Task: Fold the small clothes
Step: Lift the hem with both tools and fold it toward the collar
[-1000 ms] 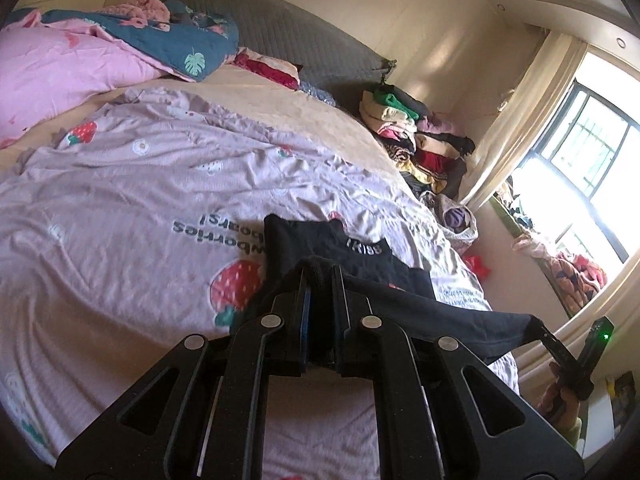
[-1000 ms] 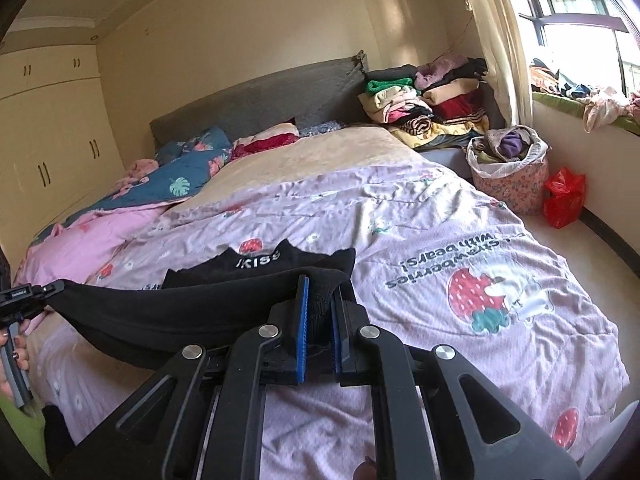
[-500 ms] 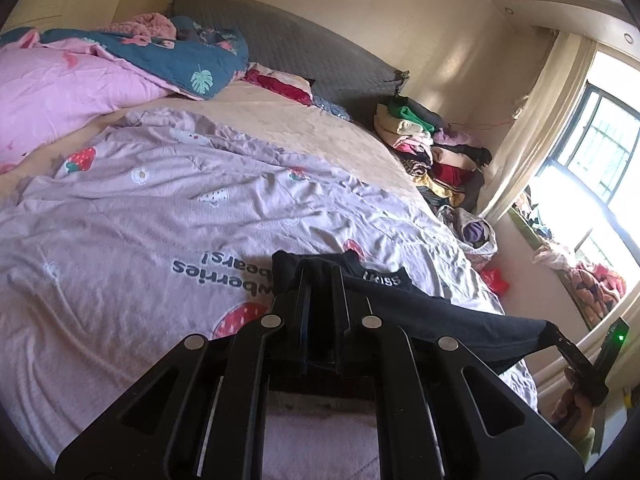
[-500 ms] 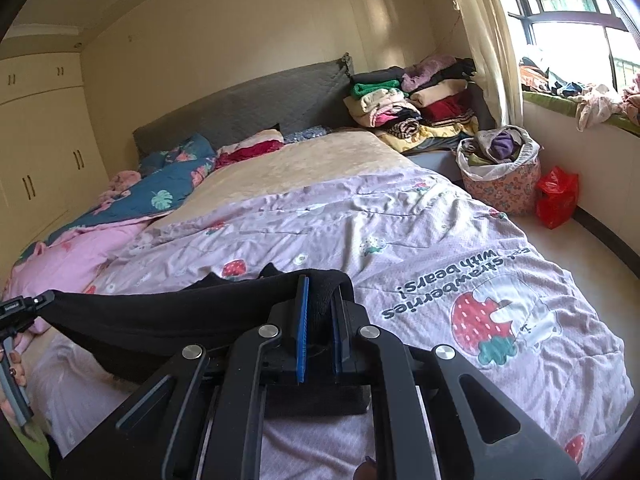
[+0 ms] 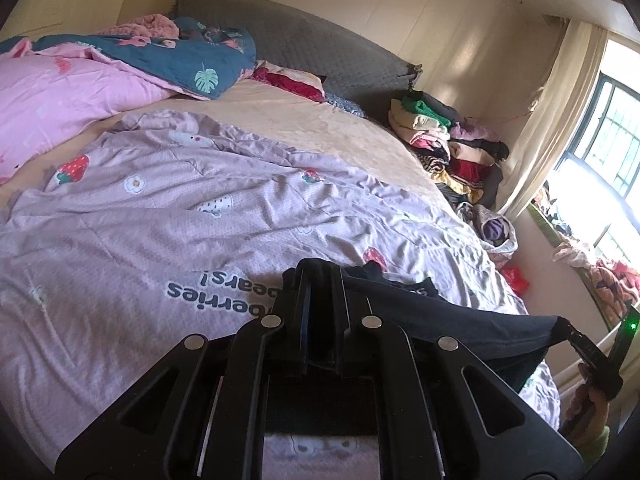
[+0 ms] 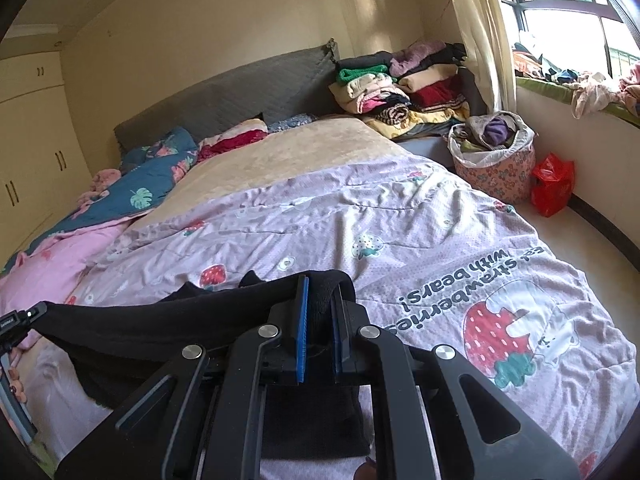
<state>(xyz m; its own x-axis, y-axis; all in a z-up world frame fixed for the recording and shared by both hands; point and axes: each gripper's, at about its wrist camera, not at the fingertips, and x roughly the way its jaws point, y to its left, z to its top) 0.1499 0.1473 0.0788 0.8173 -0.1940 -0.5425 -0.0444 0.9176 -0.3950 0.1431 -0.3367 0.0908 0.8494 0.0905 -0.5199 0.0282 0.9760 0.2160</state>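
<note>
The black top (image 5: 460, 324) is soft, light and floppy. It hangs over the near end of the bed (image 5: 168, 216). The left gripper (image 5: 320, 280) and right gripper (image 6: 320, 292) each pinch one edge; holding the corners works best.

Garment (image 5: 460, 320) stretched between left gripper (image 5: 320, 280) and right gripper (image 6: 318, 300), over near end of quilt (image 6: 400, 220) on bed (image 6: 300, 148). Headboard (image 6: 240, 92) behind. Folded clothes stack (image 6: 400, 88) right of headboard; laundry basket (image 6: 496, 168) before stack, on floor beside bed; plastic bag (image 6: 554, 184) right of basket.
</note>
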